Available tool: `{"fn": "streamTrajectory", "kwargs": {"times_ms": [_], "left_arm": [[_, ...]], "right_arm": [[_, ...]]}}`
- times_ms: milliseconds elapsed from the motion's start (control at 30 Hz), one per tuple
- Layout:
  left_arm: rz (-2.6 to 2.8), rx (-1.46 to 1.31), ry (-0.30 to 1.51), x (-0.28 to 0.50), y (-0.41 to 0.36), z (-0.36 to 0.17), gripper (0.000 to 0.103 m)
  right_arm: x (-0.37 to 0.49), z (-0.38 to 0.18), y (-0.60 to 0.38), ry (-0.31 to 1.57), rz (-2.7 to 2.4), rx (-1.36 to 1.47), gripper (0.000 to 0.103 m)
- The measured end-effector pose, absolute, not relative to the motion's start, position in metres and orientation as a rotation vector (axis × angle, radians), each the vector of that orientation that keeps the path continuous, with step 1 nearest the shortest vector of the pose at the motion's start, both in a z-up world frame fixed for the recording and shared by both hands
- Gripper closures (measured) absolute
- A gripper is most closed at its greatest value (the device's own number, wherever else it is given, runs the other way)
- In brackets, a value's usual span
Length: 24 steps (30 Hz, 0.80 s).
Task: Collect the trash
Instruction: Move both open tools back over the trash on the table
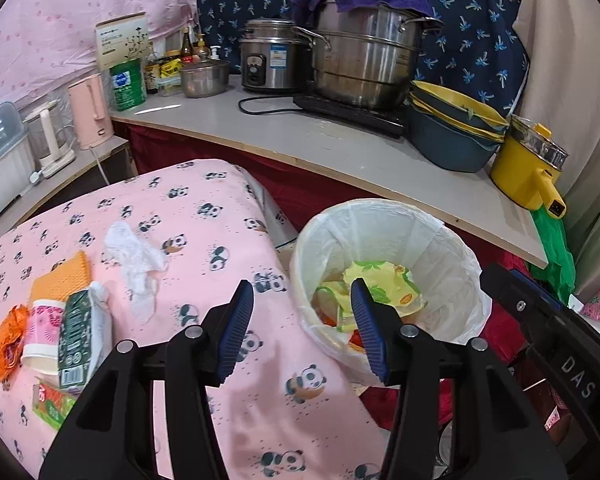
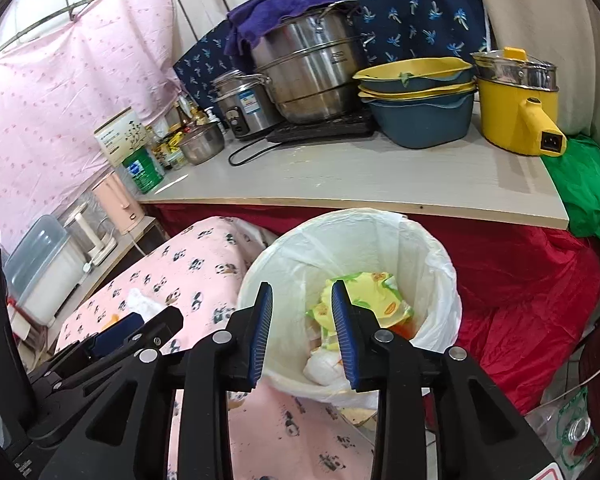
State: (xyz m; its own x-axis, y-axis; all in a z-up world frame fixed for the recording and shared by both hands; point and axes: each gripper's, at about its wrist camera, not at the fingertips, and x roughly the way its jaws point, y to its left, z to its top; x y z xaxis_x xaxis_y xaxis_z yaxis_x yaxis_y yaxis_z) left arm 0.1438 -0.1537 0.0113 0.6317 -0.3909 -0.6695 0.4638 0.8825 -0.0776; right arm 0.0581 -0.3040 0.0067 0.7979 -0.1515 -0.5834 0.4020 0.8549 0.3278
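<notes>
Reading "DAS" in white letters, the black body of the right gripper (image 1: 572,364) fills the lower right of the left wrist view, where the left gripper (image 1: 300,304) hangs open and empty. At lower left of that view, on a pink panda-print cloth (image 1: 220,216), lie one crumpled white tissue (image 1: 134,258), one orange wrapper (image 1: 6,340), one pink-patterned paper cup (image 1: 42,332) and one green carton (image 1: 74,340). One white-lined trash bin (image 2: 428,264) sits mid-frame in the right wrist view, holding yellow-green wrappers, with the right gripper's (image 2: 300,320) jaws parted and empty above it.

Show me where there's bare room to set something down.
Free: the counter front strip between the green can and blue basins; the panda cloth between the tissue and bin. Crowded: the counter's back row; the cloth's left end.
</notes>
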Motion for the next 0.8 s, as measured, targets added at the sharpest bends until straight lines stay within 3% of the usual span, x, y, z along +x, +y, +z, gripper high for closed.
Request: {"fn": "streamTrajectory", "kwargs": {"times_ms": [167,267,800], "left_arm": [[-0.448,0.075,0.738,0.141,-0.126,0.017,0.054],[-0.414,0.06,0.733,0.14,-0.105,0.019,0.047],[-0.218,-0.025,0.754,0.149,0.023,0.006,0.042]], "right_arm": [[0.056,0.015,-0.28,0.574,-0.269,0.43,0.067],[0.057,0.019,-0.262,0.577,-0.238,0.414,0.063],[0.09,0.007,-0.155,0.682,-0.069,0.311,0.062]]}}
